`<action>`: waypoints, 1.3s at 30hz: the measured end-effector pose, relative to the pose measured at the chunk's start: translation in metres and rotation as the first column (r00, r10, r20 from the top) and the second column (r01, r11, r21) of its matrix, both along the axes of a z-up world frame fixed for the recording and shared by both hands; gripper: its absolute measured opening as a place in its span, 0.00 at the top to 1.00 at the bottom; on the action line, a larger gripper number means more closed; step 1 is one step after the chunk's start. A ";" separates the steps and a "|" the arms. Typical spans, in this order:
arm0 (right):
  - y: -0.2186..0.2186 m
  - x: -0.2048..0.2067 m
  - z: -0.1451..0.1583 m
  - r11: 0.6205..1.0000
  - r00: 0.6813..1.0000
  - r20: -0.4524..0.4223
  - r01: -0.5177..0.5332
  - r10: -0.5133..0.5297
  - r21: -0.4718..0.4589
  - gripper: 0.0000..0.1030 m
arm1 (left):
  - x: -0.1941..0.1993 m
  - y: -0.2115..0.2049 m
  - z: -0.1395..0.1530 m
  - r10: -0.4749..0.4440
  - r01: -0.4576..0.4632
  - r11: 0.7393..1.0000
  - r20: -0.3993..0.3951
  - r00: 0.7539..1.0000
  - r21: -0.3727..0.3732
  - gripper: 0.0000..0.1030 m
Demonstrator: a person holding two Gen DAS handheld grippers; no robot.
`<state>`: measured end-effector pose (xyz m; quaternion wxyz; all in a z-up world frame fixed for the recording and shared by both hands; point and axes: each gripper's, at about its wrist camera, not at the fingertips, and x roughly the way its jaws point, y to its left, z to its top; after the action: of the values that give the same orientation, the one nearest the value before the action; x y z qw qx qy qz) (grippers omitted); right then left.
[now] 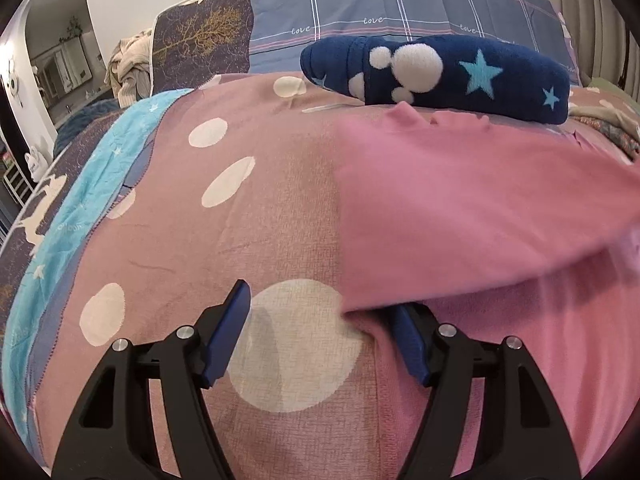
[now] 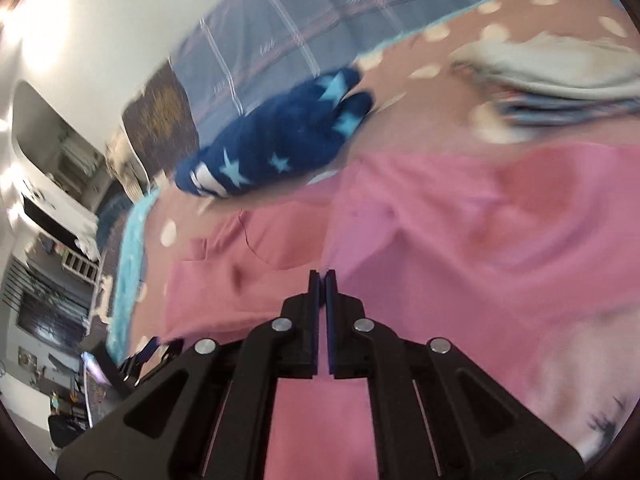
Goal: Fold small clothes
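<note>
A pink garment (image 1: 460,200) lies on the dusty-pink dotted bedspread (image 1: 240,220), a lifted flap of it hanging over the lower layer. My left gripper (image 1: 320,312) is open and low at the garment's left edge; its right finger (image 1: 408,340) is tucked under the lifted pink fold, its left finger (image 1: 228,328) is on the bedspread. In the right wrist view, my right gripper (image 2: 322,280) is shut on the pink garment (image 2: 460,232), with cloth running between its fingers and under the frame. That view is tilted and blurred.
A folded navy fleece garment with stars and white dots (image 1: 440,76) lies behind the pink one; it also shows in the right wrist view (image 2: 280,136). A pale folded pile (image 2: 552,64) lies at the far right. A turquoise blanket strip (image 1: 92,200) runs along the bed's left edge.
</note>
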<state>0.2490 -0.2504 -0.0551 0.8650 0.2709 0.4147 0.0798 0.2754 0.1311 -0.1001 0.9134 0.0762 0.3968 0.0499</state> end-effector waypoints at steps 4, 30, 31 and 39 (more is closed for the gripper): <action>-0.034 -0.033 -0.044 1.000 0.985 -0.171 0.015 -0.012 0.018 0.81 | -0.002 -0.004 0.000 0.001 -0.001 1.000 0.005 1.000 0.024 0.32; -0.041 0.050 -0.033 0.938 0.980 -0.107 0.127 -0.170 -0.323 0.83 | -0.002 0.016 0.001 -0.025 0.027 0.987 0.017 1.000 -0.156 0.64; -0.042 0.049 -0.034 0.940 0.977 -0.105 0.145 -0.185 -0.309 0.83 | -0.003 0.018 0.001 -0.027 0.030 0.984 0.019 0.999 -0.176 0.64; 0.094 0.081 0.019 0.917 0.958 0.023 -0.266 0.286 -0.298 0.67 | -0.002 0.033 0.000 -0.065 0.069 0.944 0.025 0.998 -0.324 0.65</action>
<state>0.3295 -0.1567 -0.0361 0.8887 0.0762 0.4272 0.1479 0.2738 0.1644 -0.1004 0.9174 -0.0620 0.3904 -0.0466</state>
